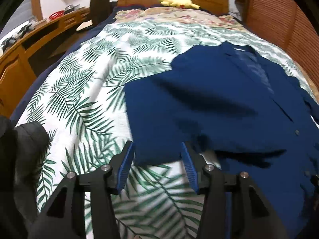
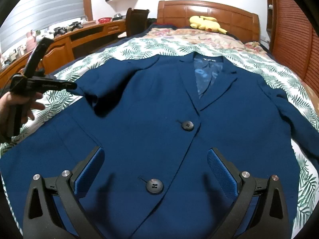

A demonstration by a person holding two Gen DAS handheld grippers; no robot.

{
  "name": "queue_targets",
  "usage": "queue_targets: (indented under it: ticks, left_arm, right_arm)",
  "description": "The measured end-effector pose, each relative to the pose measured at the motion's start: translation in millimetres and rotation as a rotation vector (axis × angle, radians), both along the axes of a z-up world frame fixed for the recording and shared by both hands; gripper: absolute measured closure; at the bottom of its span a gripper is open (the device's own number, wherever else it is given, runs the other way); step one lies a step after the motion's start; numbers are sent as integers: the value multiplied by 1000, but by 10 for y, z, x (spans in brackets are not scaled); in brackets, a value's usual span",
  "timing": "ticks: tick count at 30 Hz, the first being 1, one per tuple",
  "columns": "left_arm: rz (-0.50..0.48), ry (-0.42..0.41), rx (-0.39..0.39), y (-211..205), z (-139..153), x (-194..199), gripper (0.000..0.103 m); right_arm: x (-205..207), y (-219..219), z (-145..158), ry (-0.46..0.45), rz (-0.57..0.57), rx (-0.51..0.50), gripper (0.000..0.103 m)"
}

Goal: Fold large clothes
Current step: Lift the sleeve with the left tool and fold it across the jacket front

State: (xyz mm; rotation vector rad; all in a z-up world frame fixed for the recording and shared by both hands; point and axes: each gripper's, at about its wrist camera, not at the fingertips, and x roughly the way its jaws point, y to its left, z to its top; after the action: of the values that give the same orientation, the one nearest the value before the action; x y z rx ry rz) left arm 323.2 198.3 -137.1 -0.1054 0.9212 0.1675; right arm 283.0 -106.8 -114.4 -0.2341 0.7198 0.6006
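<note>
Jacket (image 2: 159, 119) flat on bed (image 1: 79, 99), beneath right gripper (image 2: 155, 166), spread; left gripper (image 1: 157, 157) spread, empty.

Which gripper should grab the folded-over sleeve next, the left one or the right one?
Probably the left. The left gripper is open right beside the sleeve folded across the blue jacket. The right gripper is open too, but it hovers lower down, over the buttons near the hem.

A home bedroom: a bed (image 2: 139, 45) with leaf-print cover, wooden headboard (image 2: 209, 12), yellow plush toy (image 2: 205, 24) at the far end, cluttered wooden desk (image 2: 65, 39) on the left.
</note>
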Motion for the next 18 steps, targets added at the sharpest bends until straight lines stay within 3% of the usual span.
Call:
queue_targets:
  ticks: [8, 18]
  left_arm:
    - [47, 25, -48, 171, -215, 123, 52]
    - [72, 33, -26, 145, -252, 172, 50]
  right_arm:
    - [32, 34, -59, 25, 17, -5, 0]
    - [14, 47, -79, 33, 26, -8, 0]
